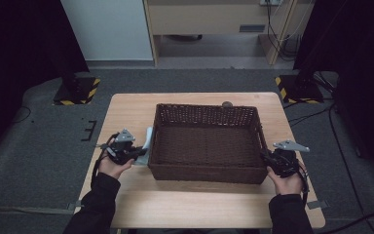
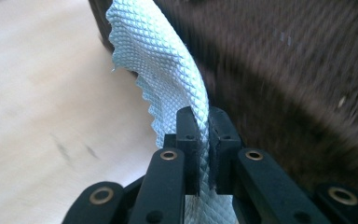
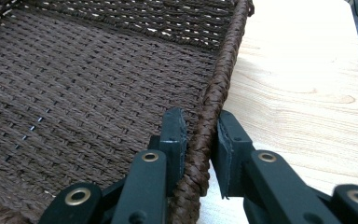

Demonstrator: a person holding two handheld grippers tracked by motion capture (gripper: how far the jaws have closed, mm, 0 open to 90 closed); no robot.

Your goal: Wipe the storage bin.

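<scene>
Leftmost, the left gripper (image 1: 137, 154) pinches a pale textured cloth (image 2: 161, 70) just beside the basket (image 1: 207, 173)'s left wall. The right gripper (image 3: 200, 151) straddles the braided right rim (image 3: 214, 100), jaws pressing it. Steady the basket, lift the cloth over the wall; the table (image 1: 131, 109) offers room on its 2 sides.

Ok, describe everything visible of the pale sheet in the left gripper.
The sheet is pale blue-grey, thin and flexible, embossed all over with a fine diamond grid, its edge zigzag-cut. It curves upward from the shut left gripper, whose pads clamp it. It lies against the left outer wall of the brown woven basket, above the wooden table.
</scene>
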